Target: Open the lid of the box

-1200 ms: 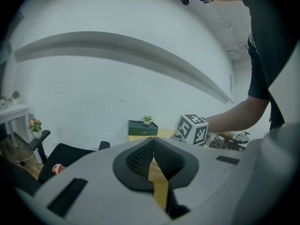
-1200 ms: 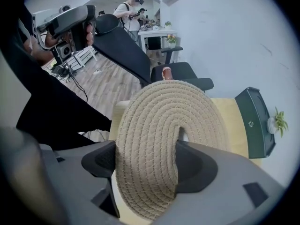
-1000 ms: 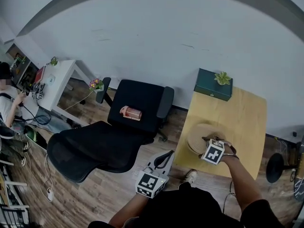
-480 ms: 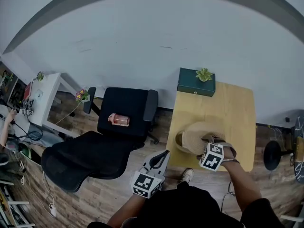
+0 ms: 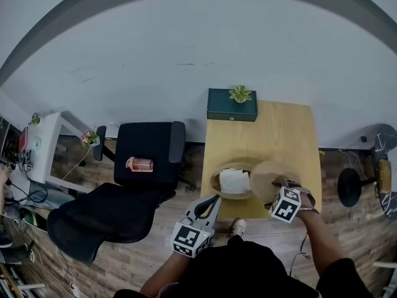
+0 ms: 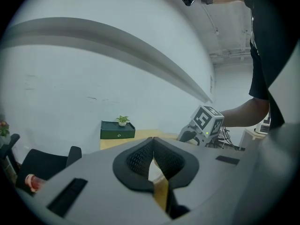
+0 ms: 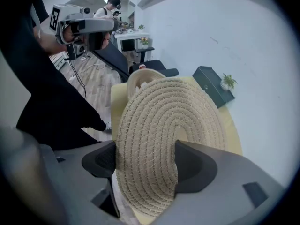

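A round woven basket box [image 5: 218, 180] stands near the front edge of the wooden table [image 5: 279, 135], with something white [image 5: 234, 181] showing inside it. Its flat woven lid [image 5: 267, 180] is off, just right of the basket. My right gripper [image 5: 278, 185] is shut on that lid. In the right gripper view the lid [image 7: 171, 125] fills the gap between the pads, tilted, with the basket [image 7: 139, 78] behind it. My left gripper [image 5: 209, 207] hovers off the table's front edge, shut and empty; its tips [image 6: 153, 142] touch.
A dark green box [image 5: 232, 106] with a small plant [image 5: 239, 93] on top stands at the table's far edge by the wall. A black office chair [image 5: 146, 160] holding a small pink object [image 5: 139, 164] is left of the table. A white desk [image 5: 43, 148] is far left.
The lid has come off the basket and shifted right with my right gripper, uncovering the white contents. The head view has swung, so the table sits more central. The left gripper stays shut.
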`<move>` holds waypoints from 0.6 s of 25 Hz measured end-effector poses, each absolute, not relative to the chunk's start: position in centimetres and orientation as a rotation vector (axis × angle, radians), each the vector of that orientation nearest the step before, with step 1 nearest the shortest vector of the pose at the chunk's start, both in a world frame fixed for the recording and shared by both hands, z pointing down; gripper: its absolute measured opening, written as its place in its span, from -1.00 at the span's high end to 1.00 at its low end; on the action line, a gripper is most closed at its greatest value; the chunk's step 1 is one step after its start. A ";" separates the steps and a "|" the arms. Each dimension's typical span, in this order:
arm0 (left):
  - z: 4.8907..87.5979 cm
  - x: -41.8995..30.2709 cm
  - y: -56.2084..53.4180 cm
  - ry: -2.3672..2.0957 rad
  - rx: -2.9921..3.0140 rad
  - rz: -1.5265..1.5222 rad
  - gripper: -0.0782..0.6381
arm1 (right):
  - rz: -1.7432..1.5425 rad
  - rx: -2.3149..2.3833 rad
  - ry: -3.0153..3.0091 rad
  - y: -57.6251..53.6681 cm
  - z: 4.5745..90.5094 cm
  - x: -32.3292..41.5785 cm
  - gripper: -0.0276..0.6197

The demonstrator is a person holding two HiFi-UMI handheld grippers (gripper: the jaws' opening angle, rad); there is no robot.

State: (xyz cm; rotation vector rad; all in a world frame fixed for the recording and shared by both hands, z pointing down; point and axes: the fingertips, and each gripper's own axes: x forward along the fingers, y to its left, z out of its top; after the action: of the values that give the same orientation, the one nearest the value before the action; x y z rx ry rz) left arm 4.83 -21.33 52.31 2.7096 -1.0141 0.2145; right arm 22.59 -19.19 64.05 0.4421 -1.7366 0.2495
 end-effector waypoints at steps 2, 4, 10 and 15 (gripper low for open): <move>52.3 5.5 -21.4 -1.002 2.712 0.220 0.73 | 0.255 0.444 -1.705 -18.5 64.7 24.6 -0.25; 52.4 6.2 -21.5 -0.995 2.713 0.226 0.73 | 0.261 0.447 -1.694 -18.1 65.4 26.0 -0.25; 52.9 8.2 -21.5 -1.000 2.701 0.252 0.73 | 0.274 0.419 -1.685 -17.7 68.0 28.6 -0.25; 52.9 9.3 -21.9 -1.027 2.675 0.245 0.73 | 0.277 0.354 -1.687 -18.0 70.5 30.0 -0.25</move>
State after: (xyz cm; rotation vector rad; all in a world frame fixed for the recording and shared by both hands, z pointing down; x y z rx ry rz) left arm 9.33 -21.91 52.86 2.6746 -1.0266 0.2454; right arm 30.00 -17.96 70.47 0.3535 -1.6874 0.2767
